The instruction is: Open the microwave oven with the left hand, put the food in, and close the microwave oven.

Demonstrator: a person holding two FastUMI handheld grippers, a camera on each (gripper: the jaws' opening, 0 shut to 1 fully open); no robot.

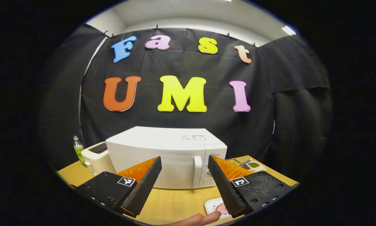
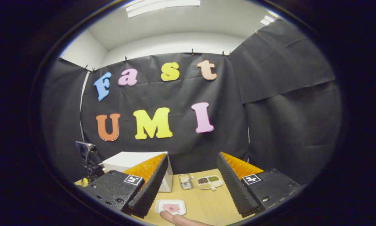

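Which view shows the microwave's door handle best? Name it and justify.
The left gripper view: the microwave faces it squarely, its door shut, the handle plain between the open fingers. The right gripper view catches the microwave only partly, behind a finger, handle hidden.

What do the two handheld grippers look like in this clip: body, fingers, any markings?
Left gripper and right gripper look alike: two wedge-shaped fingers with ribbed inner faces, each on a black textured block with visible screw holes. Every block carries a small square black-and-white marker tag. No cables visible.
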